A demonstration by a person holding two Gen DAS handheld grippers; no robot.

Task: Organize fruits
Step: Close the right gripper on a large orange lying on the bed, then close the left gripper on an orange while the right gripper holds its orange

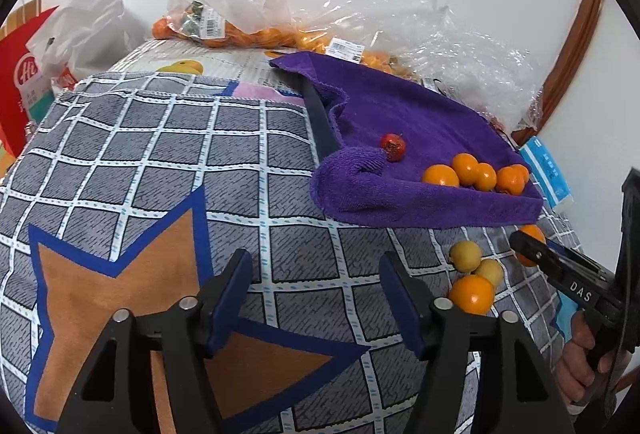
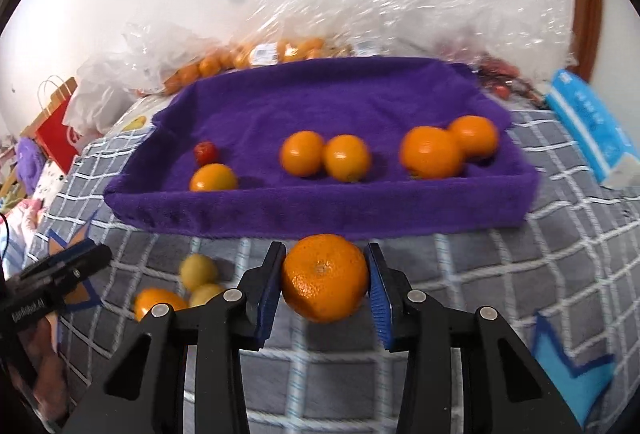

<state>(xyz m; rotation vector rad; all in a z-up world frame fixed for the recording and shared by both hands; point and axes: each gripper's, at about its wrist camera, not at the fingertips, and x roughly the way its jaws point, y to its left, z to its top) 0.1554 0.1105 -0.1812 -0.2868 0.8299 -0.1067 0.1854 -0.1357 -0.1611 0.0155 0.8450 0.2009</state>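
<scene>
In the right wrist view my right gripper is shut on a large orange, with a blue pad against each side, just in front of the purple towel-lined tray. The tray holds several oranges and a small red fruit. Two yellow fruits and another orange lie loose on the checked cloth to the left. My left gripper is open and empty over the checked cloth. From the left wrist view, the right gripper sits at the right edge, half hiding its orange.
Clear plastic bags of oranges lie behind the tray against the wall. A red paper bag stands at the far left and a blue packet lies right of the tray. A person's hand grips the right tool's handle.
</scene>
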